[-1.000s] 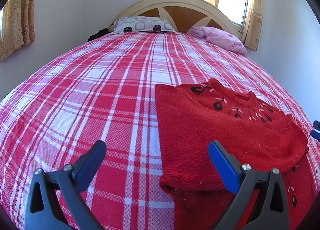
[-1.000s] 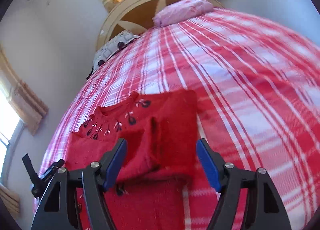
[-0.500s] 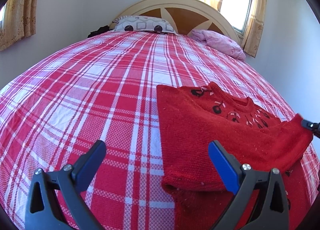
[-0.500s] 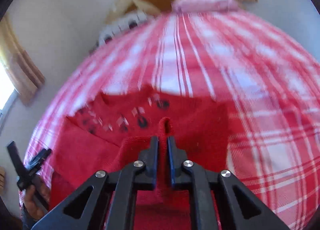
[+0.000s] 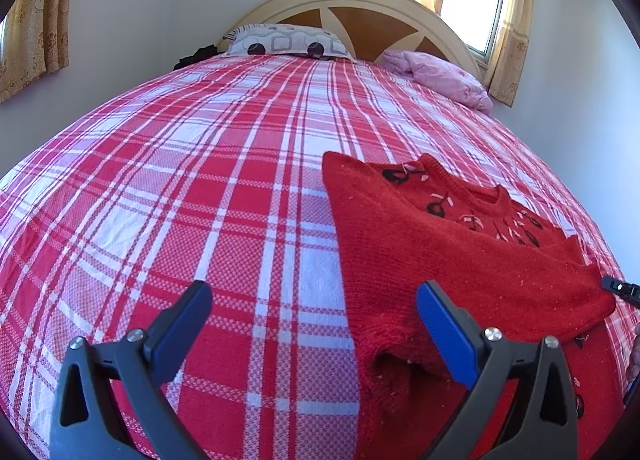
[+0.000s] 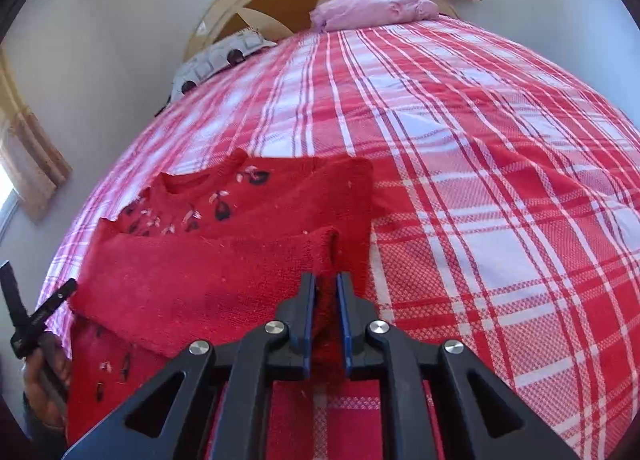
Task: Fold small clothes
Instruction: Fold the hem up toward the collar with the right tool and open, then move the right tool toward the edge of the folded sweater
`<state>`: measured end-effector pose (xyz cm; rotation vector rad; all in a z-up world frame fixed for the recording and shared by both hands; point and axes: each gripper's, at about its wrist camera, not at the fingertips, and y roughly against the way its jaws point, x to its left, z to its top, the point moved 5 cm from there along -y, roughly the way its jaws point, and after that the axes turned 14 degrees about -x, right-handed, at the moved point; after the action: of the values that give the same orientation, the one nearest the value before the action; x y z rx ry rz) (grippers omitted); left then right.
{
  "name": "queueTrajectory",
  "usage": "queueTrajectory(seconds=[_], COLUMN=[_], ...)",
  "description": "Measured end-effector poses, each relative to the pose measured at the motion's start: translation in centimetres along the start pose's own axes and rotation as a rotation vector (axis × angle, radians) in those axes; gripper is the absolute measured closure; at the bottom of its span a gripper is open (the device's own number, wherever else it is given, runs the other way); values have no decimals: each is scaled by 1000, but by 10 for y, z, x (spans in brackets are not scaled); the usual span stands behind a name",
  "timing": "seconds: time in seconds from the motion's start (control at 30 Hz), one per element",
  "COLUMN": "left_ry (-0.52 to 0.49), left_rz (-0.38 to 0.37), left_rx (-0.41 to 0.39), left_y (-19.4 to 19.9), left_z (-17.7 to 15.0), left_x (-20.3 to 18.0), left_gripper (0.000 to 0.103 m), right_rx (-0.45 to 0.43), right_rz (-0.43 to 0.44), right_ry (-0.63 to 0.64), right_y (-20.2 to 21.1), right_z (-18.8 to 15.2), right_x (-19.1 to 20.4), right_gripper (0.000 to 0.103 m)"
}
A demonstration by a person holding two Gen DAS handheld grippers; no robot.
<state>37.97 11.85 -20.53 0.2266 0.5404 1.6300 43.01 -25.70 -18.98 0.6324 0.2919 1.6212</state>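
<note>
A small red knitted sweater [image 5: 460, 260] with dark cherry motifs lies on the plaid bed, its lower part folded up over the chest. In the right wrist view the sweater [image 6: 200, 272] fills the lower left. My right gripper [image 6: 326, 284] pinches the right end of the folded layer between its blue pads. Its jaws are opening slightly, with the fabric still between them. My left gripper [image 5: 316, 300] stands open over the sheet, just left of the sweater's edge, with nothing between its fingers. A hand holds the left gripper [image 6: 24, 312] at the far left of the right wrist view.
The red and white plaid sheet [image 5: 200, 180] covers the whole bed. A patterned pillow [image 5: 284, 42] and a pink pillow [image 5: 440, 74] lie against the headboard [image 5: 360, 4]. Walls and curtained windows stand close on both sides.
My right gripper went from open above the sweater to shut on the end of its folded layer. The left gripper has kept still.
</note>
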Motion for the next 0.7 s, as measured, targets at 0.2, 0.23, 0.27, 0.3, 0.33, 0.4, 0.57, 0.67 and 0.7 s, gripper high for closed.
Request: queueTrajectory(seconds=[0.2,0.23,0.27,0.3,0.33,0.4,0.57,0.67,0.7], left_ry=[-15,-16,-16,-15,-14,-10,-5,-6,-7], left_rz=[19,19,18,16,15,12,10,10,9], left_rx=[25,26,27,29,30,31,33,36,38], left_y=[-5,-5,-5,-5,-5,-5,-5,-5,-6], left_z=[-3,-3,-3,-3,-3,-3,-3,-4,-4], left_x=[0,0,0,0,0,1,1,1,1], left_gripper=[0,0,0,0,0,0,0,0,0], right_rx=[11,33,61,97,126,110,97,110,123], right_rz=[83,87,85,79,80,73,70,59,39], right_ry=[102,111,128,146,156,170,146,146,156], right_y=[5,1,-3,-9,-14,-13,-4,-3,-5], right_z=[1,-3,-8,-15,-21,-22,-17,-17,-21], right_x=[36,40,44,46,47,47,45,40,36], right_gripper=[90,87,82,67,57,57,57,57,57])
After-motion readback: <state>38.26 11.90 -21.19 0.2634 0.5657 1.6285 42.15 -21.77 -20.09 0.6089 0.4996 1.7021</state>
